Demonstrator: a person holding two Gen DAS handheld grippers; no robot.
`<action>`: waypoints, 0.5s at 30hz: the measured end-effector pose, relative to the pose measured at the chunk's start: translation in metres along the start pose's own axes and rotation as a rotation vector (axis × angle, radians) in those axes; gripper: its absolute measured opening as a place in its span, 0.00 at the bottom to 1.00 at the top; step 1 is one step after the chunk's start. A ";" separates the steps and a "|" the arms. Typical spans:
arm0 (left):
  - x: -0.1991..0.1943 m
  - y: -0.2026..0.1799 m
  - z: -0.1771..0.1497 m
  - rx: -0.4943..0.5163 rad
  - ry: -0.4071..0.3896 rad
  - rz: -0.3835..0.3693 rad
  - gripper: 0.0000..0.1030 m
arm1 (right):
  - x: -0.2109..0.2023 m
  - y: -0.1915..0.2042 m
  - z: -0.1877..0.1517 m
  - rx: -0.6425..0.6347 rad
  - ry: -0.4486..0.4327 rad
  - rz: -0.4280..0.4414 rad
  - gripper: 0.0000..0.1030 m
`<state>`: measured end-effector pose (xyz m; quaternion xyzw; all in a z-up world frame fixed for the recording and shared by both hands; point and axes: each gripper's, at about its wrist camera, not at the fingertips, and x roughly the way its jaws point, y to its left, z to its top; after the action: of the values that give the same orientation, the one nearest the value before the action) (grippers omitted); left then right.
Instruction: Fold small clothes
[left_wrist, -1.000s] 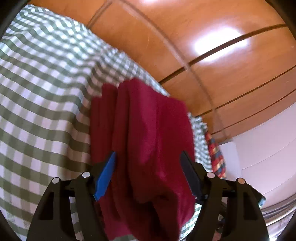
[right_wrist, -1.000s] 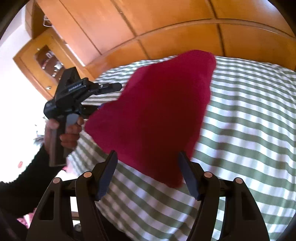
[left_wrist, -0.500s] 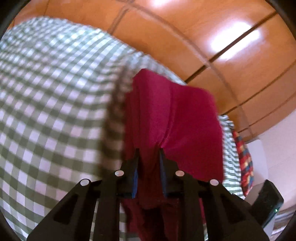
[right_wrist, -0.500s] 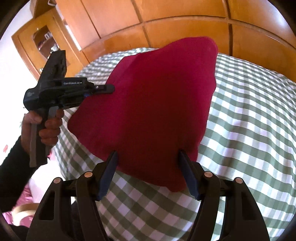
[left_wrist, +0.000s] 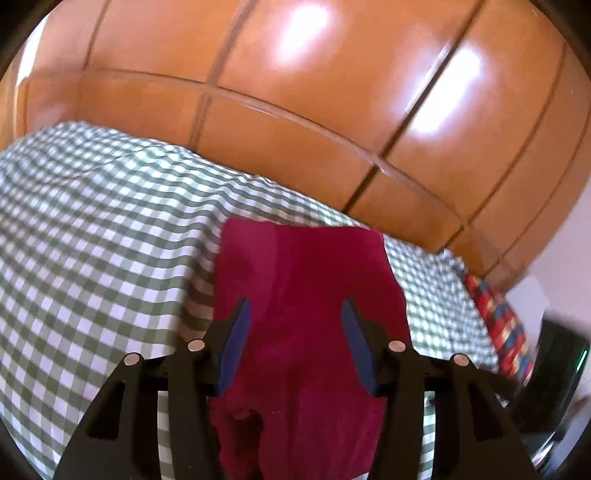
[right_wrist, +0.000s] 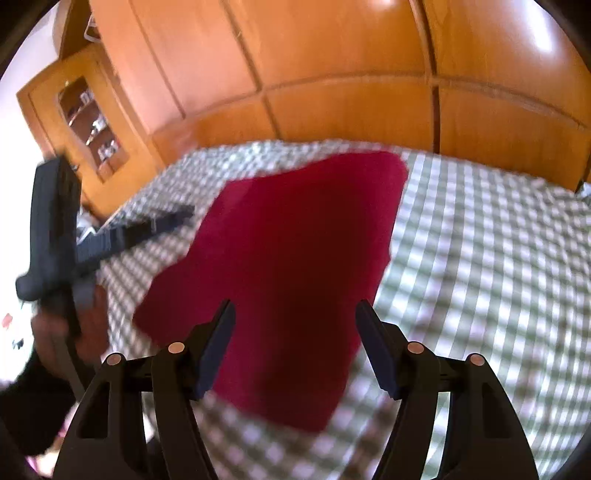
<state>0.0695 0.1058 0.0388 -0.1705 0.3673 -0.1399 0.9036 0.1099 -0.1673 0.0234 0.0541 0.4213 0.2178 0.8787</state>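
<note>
Cloth (right_wrist: 291, 258) lies on the bed (right_wrist: 480, 240); left gripper (left_wrist: 293, 332) just opened, right gripper (right_wrist: 295, 332) apart, both empty. Loose layers could slip unfolded.

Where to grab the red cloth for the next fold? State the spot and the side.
Grip the red cloth at a near corner, coming in low from the near edge. It lies flat on the checked cover, so only edges and corners give a lip to pinch. Both the left tongs and right tongs are open and empty.
</note>
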 end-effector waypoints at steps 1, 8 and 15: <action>0.005 -0.002 -0.002 0.008 0.010 0.002 0.47 | 0.005 -0.003 0.011 0.010 -0.014 -0.010 0.65; 0.046 0.003 -0.013 0.051 0.085 0.065 0.42 | 0.064 -0.028 0.054 0.186 0.002 -0.029 0.63; 0.067 0.016 -0.027 0.085 0.093 0.087 0.40 | 0.123 -0.050 0.048 0.282 0.051 -0.094 0.67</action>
<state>0.0987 0.0898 -0.0269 -0.1090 0.4096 -0.1238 0.8973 0.2310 -0.1548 -0.0483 0.1517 0.4719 0.1161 0.8607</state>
